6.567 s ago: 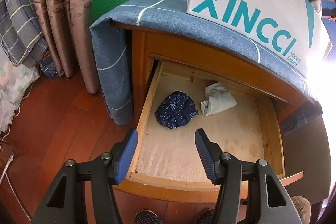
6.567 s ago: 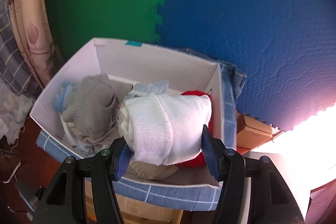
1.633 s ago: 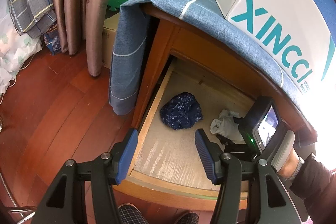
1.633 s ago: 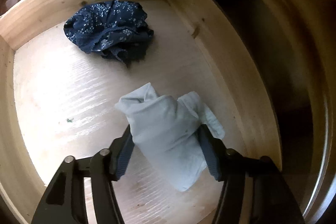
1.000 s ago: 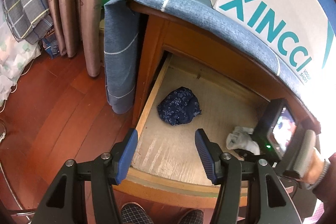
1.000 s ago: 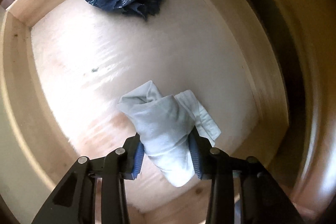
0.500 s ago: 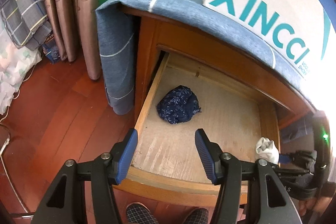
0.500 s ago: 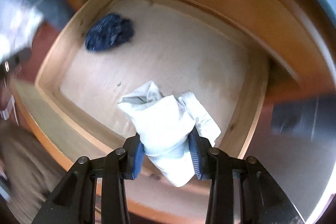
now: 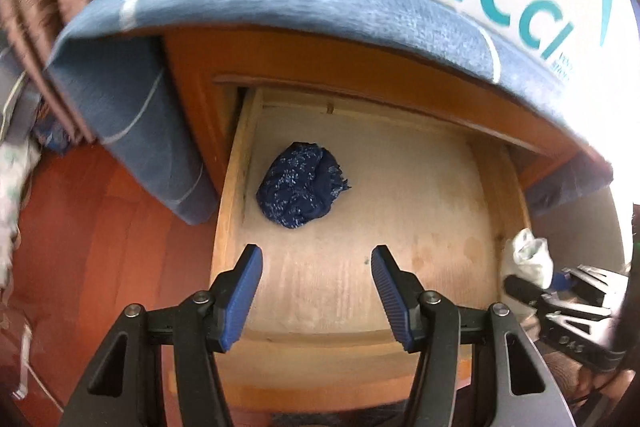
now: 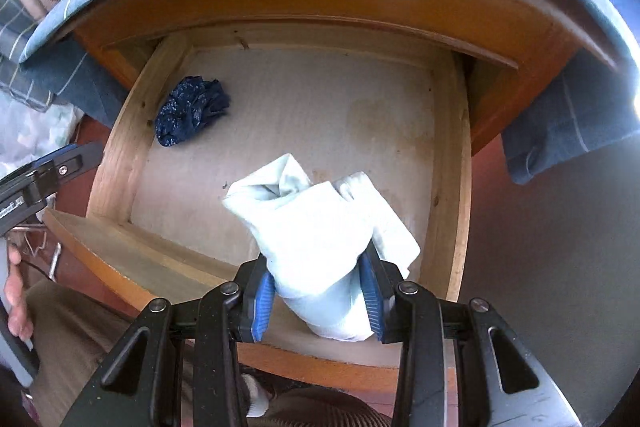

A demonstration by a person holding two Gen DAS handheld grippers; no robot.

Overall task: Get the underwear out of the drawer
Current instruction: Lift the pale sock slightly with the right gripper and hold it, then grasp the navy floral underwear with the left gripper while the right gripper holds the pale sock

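Underwear, pale point(image 10: 316, 227), hangs clamped in the right gripper point(image 10: 318, 301) above the drawer's point(image 10: 116, 155) front edge; navy underwear point(image 9: 300, 185) remains near its back-left corner; left gripper point(image 9: 316, 293) half-open, empty.

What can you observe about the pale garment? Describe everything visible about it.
The pale garment is a bunched, soft, whitish-blue piece of cloth, folded over itself with a loose flap to its right. It is pinched between the blue pads of the right hand-held gripper, hanging above the open wooden drawer and touching nothing else. The left wrist view shows it near the drawer's right side.
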